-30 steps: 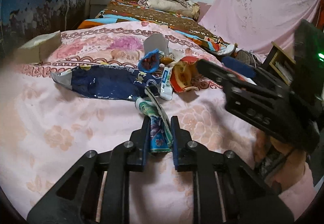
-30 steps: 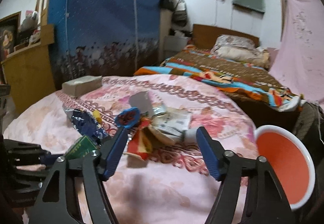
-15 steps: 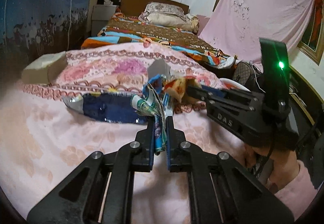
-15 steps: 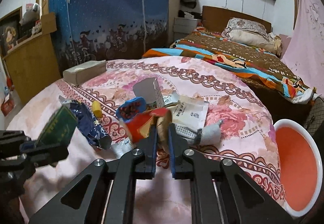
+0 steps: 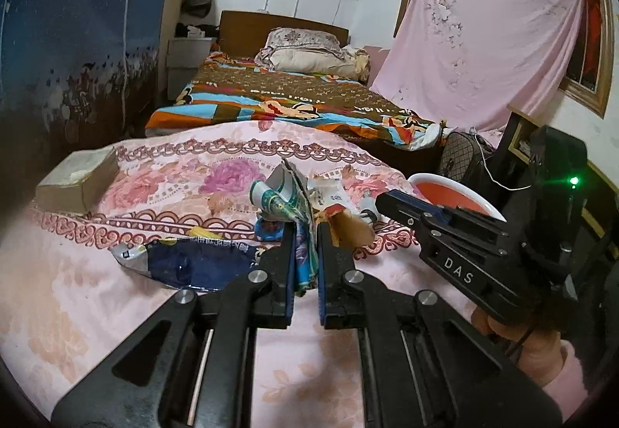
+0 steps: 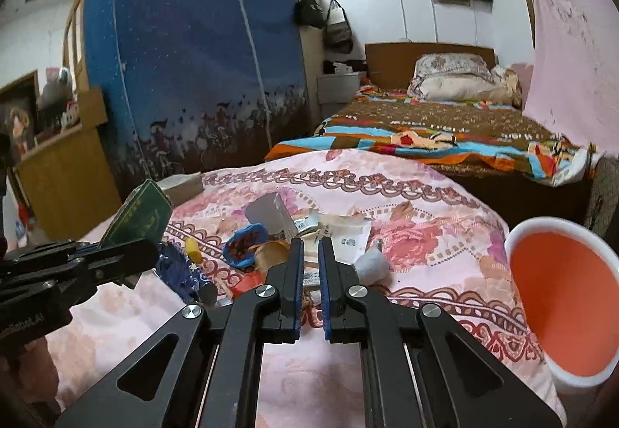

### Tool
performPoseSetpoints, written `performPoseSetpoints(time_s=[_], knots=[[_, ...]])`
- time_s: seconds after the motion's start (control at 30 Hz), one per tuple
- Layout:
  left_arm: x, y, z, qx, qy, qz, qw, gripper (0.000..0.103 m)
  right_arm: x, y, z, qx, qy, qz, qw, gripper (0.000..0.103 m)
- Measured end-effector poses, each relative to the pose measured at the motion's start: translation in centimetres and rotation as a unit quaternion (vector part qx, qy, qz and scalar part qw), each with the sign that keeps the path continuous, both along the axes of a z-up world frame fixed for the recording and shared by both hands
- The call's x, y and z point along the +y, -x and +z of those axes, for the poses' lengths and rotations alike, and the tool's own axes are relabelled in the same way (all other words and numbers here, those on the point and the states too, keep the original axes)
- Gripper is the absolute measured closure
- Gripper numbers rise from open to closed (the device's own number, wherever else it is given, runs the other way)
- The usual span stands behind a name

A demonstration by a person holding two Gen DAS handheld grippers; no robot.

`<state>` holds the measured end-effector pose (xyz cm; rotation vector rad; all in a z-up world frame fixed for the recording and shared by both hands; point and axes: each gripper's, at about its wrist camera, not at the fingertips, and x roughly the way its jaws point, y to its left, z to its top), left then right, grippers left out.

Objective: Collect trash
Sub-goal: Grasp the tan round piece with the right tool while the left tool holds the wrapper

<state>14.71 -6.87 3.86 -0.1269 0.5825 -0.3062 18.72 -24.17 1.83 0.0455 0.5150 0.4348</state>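
- Pink floral bedspread [image 5: 96,296] covers the work surface; the trash lies in a loose heap near its middle.
- Left gripper [image 5: 306,234]: fingers clamped on a green-and-teal wrapper [image 5: 284,202], which stands up out of the jaws, clear of the bedspread. From the right wrist view the same wrapper [image 6: 145,213] shows as a dark green flat packet above the left gripper [image 6: 127,254].
- Right gripper [image 6: 310,246]: jaws nearly together, just closed down from wide. Between them a red-and-orange wrapper [image 6: 271,254], crumpled, with its brown inner face turned outward in the left wrist view [image 5: 350,229].
- Whether that wrapper is off the cloth I cannot tell.
- Left on the bedspread: dark blue foil bag [image 5: 193,261] flat, nearest the left gripper; small blue round wrapper [image 6: 243,244] with dark contents; yellow scrap [image 6: 192,250]; grey card [image 6: 269,213] standing tilted; white printed packet [image 6: 346,238]; grey-white wad [image 6: 371,263] just beside the right finger.
- Orange bowl with white rim [image 6: 561,312] sits at the right edge of the bedspread, near the heap, holding nothing visible.
- Cardboard box [image 5: 77,178] far left on the bedspread, well apart from the trash.
- A hand in a pink sleeve [image 5: 561,366] holds the right gripper's handle.
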Motion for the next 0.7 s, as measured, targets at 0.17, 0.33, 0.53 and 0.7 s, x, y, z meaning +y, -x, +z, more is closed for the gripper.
performPoseSetpoints(time_s=[0.17, 0.33, 0.53, 0.7], knots=[[1.1, -0.2, -1.3, 0.03, -0.009, 0.026, 0.9992, 0.103, 0.9, -0.8, -0.5, 0.028, 0.009, 0.024, 0.999, 0.06], [2.4, -0.2, -2.4, 0.053, -0.008, 0.05, 0.9974, 0.103, 2.5, -1.3, -0.6, 0.043, 0.017, 0.056, 0.997, 0.036], [3.3, -0.1, -2.8, 0.057, 0.004, 0.059, 0.9966, 0.103, 4.1, -2.7, -2.0, 0.091, 0.046, 0.076, 0.992, 0.052], [3.3, 0.0, -2.9, 0.058, 0.011, 0.057, 0.9967, 0.103, 3.8, -2.2, -2.2, 0.089, 0.035, 0.079, 0.992, 0.081]])
